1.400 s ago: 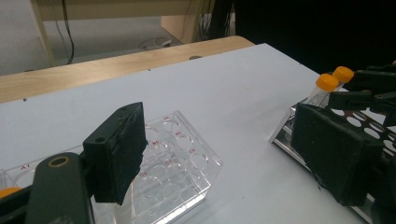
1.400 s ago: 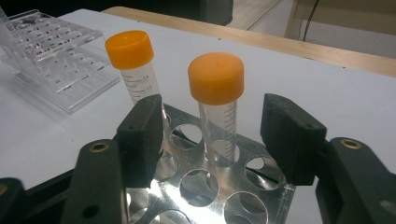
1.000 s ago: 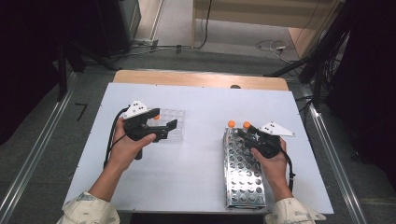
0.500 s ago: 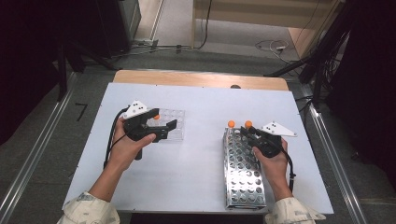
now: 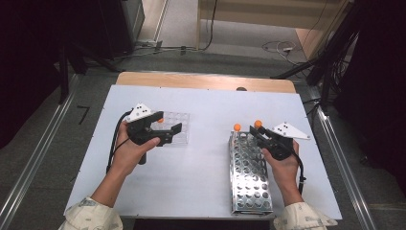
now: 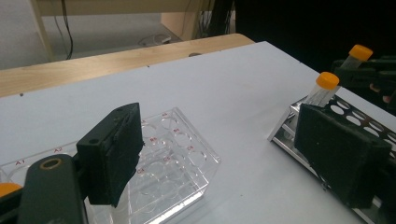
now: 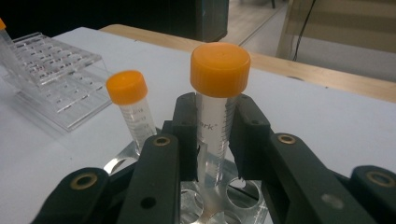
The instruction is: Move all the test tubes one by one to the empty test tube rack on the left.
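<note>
My right gripper [image 7: 215,140] is shut on a clear tube with an orange cap [image 7: 219,70] that stands upright in the far end of a metal rack [image 5: 249,177]. From above, the right gripper [image 5: 256,130] sits over that rack's far end. Just left of the held tube, a second orange-capped tube [image 7: 128,93] stands in the same rack. My left gripper [image 6: 229,158] is open with nothing between its pads. It hovers over a clear plastic well rack [image 6: 177,163]. In the high view the left gripper [image 5: 170,134] lies at the clear rack's [image 5: 179,120] near edge.
The white table top [image 5: 206,110] has a wooden strip [image 5: 206,81] along its far edge. An orange cap [image 5: 159,120] shows at the clear rack beside my left gripper. Cables lie on the floor beyond, and metal rails run along both sides of the table.
My right gripper's jaws have come together on the tube at the metal rack's far end. The left hand has stayed where it was.
</note>
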`<state>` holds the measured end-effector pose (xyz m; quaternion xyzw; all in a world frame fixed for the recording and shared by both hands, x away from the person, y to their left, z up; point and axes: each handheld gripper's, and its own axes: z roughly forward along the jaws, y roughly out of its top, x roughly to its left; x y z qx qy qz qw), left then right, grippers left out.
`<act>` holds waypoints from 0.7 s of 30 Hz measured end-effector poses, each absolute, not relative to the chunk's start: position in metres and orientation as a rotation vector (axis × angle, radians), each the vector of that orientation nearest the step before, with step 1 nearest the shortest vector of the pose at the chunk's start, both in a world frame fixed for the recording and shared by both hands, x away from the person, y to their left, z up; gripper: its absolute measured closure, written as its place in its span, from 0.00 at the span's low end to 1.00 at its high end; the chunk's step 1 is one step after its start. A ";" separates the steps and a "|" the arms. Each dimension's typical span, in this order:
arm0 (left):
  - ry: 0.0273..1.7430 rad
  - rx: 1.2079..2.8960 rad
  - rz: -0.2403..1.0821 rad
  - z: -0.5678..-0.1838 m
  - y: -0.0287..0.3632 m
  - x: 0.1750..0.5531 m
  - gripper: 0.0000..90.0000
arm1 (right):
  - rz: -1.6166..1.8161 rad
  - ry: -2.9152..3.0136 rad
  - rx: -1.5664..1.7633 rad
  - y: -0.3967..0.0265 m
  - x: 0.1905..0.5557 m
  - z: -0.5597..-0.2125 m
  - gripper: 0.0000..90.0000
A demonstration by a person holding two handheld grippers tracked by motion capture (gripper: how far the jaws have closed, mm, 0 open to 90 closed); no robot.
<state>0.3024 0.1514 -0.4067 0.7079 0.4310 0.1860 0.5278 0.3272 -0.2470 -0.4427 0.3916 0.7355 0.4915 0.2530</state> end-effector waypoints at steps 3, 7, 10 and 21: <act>1.031 1.692 0.445 -0.406 0.151 0.302 0.18 | 1.347 1.984 1.048 -0.247 0.325 -0.434 0.79; 1.028 1.693 0.440 -0.406 0.151 0.301 0.18 | 1.355 1.962 1.034 -0.247 0.320 -0.421 0.79; 1.025 1.694 0.443 -0.405 0.151 0.301 0.18 | 1.369 1.946 1.018 -0.246 0.315 -0.410 0.79; 1.007 1.692 0.437 -0.402 0.149 0.299 0.16 | 1.412 1.968 0.943 -0.238 0.289 -0.385 0.79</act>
